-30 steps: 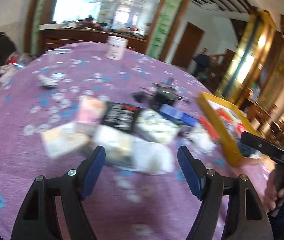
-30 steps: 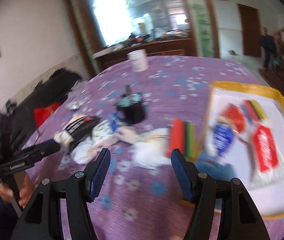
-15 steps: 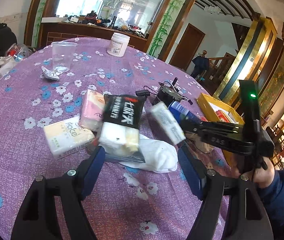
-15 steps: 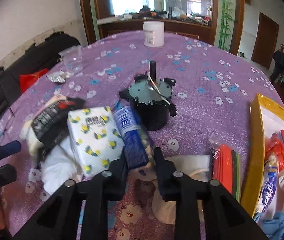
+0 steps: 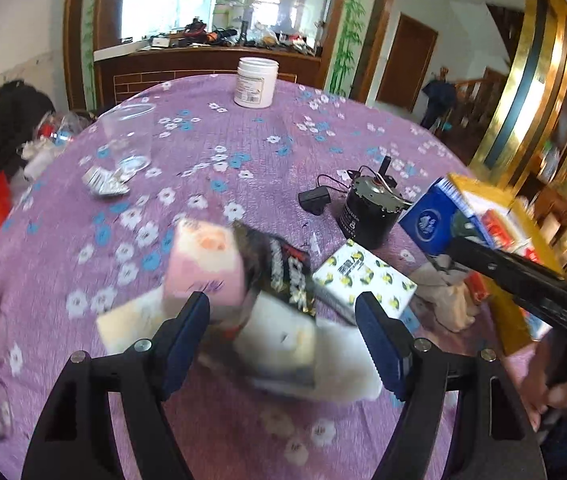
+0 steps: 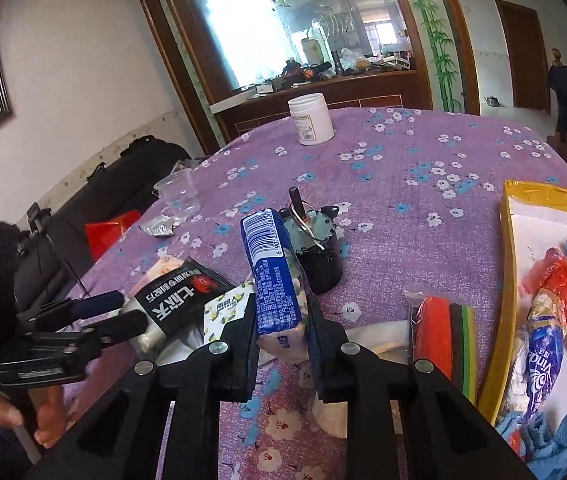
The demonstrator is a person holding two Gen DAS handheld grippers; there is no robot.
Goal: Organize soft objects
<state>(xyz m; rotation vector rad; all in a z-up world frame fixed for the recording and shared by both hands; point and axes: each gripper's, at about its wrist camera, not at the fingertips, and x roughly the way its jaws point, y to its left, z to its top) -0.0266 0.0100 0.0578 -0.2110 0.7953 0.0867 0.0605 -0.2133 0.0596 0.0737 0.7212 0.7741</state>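
The right tongs [image 6: 279, 316], clenched on a blue tissue pack [image 6: 273, 276] lifted above the desk [image 6: 403, 184], likely carry it next to the yellow tray [image 6: 509, 264]; the left tongs [image 5: 283, 340] gape empty.

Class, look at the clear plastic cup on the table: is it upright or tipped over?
Upright. The cup stands on its base with the open rim uppermost, beside a crumpled foil wrapper.
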